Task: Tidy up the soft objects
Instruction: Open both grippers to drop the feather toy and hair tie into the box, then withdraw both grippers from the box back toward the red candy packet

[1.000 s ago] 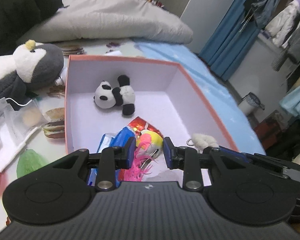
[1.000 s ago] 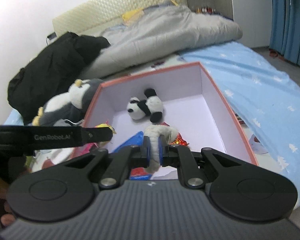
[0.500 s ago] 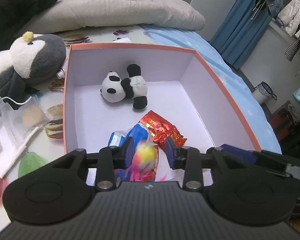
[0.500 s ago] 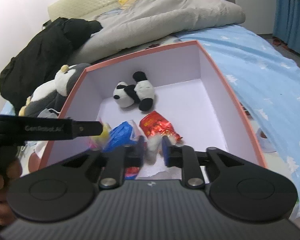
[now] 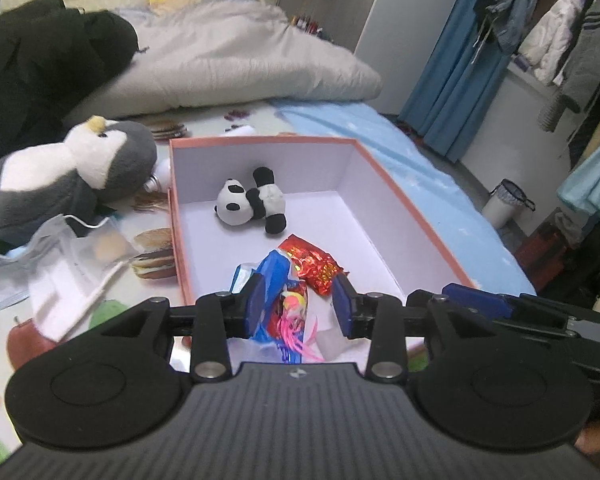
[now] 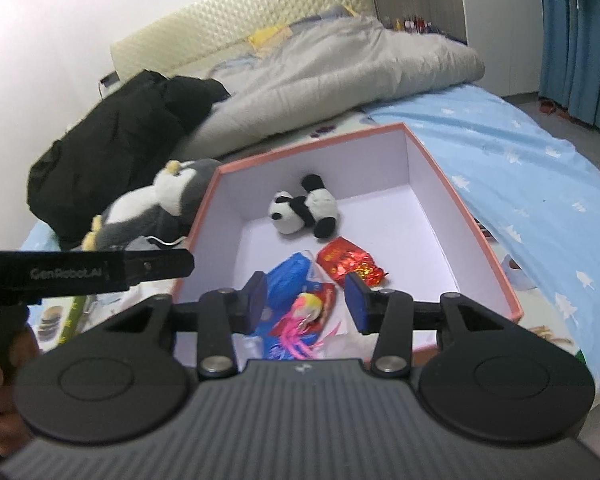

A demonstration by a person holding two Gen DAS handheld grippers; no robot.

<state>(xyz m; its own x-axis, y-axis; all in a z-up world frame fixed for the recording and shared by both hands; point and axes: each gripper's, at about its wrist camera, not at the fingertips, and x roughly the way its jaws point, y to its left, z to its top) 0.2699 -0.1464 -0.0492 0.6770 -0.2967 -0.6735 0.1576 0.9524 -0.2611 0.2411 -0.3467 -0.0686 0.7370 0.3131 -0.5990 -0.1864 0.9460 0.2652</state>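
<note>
An open box [image 5: 416, 224] [image 6: 476, 236] with orange rim and white inside stands on the bed. In it lie a small panda plush [image 5: 250, 206] [image 6: 304, 210], a red foil packet [image 5: 314, 266] [image 6: 350, 262], a blue packet [image 5: 272, 280] [image 6: 290, 280], and a yellow-and-pink fluffy toy [image 5: 292, 314] [image 6: 306, 314] near the front wall. My left gripper [image 5: 298, 308] is open and empty above the box's front. My right gripper [image 6: 306, 300] is open and empty beside it. A white fluffy item is half hidden near the front wall [image 5: 328, 340].
A grey-and-white penguin plush [image 5: 72, 172] [image 6: 156, 204] lies left of the box. A clear bag [image 5: 68, 264] lies on the fruit-print cloth. A black coat [image 5: 40, 80] and grey duvet [image 5: 228, 64] lie behind. The bed edge drops off to the right, by a bin [image 5: 504, 204].
The left gripper let go of the yellow-and-pink toy and the right let go of the white fluffy item; both fell into the box. Both grippers opened and drew back upward.
</note>
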